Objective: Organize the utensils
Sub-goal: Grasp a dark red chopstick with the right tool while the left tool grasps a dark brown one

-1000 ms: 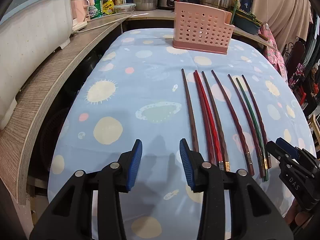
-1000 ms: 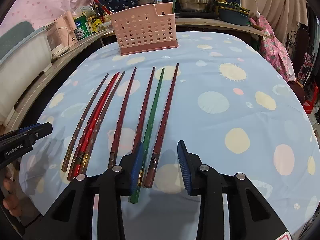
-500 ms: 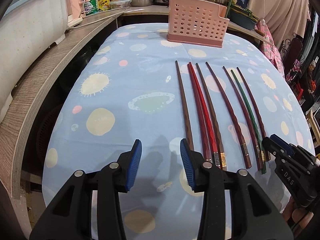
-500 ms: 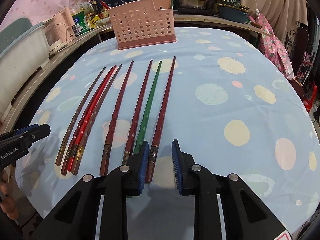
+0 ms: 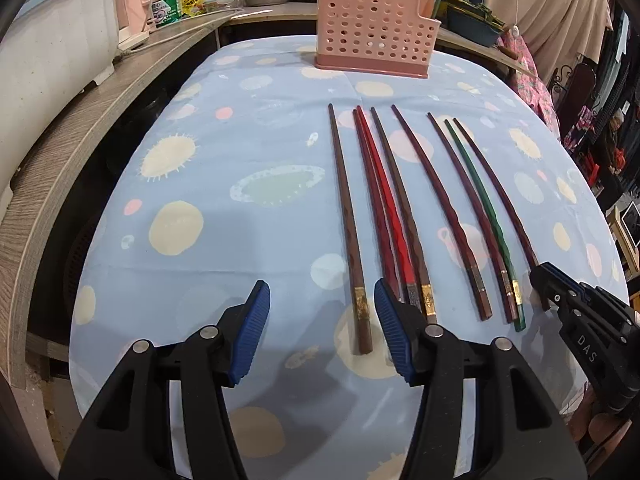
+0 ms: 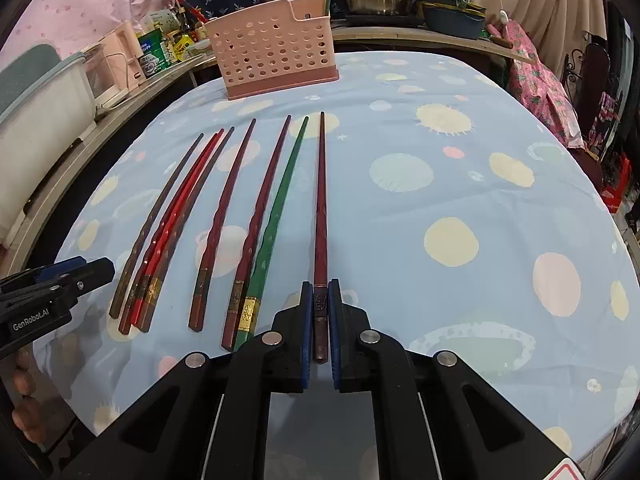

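Several chopsticks lie side by side on the blue dotted tablecloth (image 5: 240, 240), tips toward a pink perforated basket (image 5: 374, 36) (image 6: 276, 48) at the far end. My right gripper (image 6: 320, 294) is shut on the thick end of the rightmost dark red chopstick (image 6: 321, 200), which still rests on the cloth. It shows at the right edge as the right gripper (image 5: 556, 284). My left gripper (image 5: 320, 296) has its jaws opening. The butt of the leftmost brown chopstick (image 5: 348, 220) lies between them near the right pad, untouched. A green chopstick (image 6: 276, 216) lies just left of the held one.
A wooden counter (image 5: 60, 152) with a white tub (image 5: 48, 40) runs along the table's left side. Pots and bottles crowd the shelf behind the basket. A person's fingers (image 6: 24, 400) hold the left gripper (image 6: 80, 276) at the table's near left edge.
The right gripper's jaws have come together on the rightmost dark red chopstick. The left gripper's jaws have spread wider, and the brown chopstick's end now lies between them.
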`<state>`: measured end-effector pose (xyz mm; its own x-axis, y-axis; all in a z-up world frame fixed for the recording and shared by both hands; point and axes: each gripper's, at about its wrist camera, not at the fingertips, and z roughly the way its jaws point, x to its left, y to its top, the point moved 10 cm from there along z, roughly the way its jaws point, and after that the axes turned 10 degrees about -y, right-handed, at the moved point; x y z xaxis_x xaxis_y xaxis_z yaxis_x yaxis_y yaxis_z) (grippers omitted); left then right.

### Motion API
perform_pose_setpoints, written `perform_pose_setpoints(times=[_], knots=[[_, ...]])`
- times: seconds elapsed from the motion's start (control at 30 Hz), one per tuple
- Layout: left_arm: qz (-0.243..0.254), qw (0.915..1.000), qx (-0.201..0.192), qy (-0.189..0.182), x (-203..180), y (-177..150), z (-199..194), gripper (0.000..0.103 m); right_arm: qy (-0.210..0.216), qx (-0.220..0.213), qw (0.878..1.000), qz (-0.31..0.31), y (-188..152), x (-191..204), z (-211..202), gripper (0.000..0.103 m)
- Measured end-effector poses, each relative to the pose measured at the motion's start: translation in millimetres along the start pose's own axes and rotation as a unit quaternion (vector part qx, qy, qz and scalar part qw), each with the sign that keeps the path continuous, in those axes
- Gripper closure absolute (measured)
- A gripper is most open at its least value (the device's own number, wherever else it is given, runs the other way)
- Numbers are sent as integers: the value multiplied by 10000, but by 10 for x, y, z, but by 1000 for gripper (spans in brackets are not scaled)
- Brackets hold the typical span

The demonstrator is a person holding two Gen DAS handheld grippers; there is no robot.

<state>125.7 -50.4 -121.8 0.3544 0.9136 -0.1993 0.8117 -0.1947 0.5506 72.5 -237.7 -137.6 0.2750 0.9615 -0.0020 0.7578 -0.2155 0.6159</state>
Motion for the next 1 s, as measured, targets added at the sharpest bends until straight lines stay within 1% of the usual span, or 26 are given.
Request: perform_pose_setpoints(times=[0.27,0.4,0.53,0.57,0.63,0.67,0.7,0.93,1.0], knots=[[20,9999,167,-22,-23,-133,85,52,1,0,10000,32,-29,-9,-21,96],[15,9999,146,4,0,-145,98,56,2,-2,10000,30,-29,-10,-21,96],[4,9999,121,-14,18,-135,93,72,-5,-4,10000,27,-31,-12,-22,96],[-8,9999,119,-24,24,-135,90,74,-3,-4,10000,27,-31,-12,-22,96],[-31,9999,125,-75,26,-131,89,86,-4,-3,10000,25,-30,-11,-22,96],[-36,9998,134,-107,21,-129,90,90,-7,-4,10000,21,-31,-11,-23,96],[-50,9998,144,-148,17,-129,91,96,-9,-5,10000,21,-35,-14,-25,96],[-89,9995,168,-256,0,-129,67,96,-12,-11,10000,30,-43,-25,-48,96],[-83,9995,122,-268,-7,-108,23,96,-11,-61,10000,54,-30,-37,-78,96]])
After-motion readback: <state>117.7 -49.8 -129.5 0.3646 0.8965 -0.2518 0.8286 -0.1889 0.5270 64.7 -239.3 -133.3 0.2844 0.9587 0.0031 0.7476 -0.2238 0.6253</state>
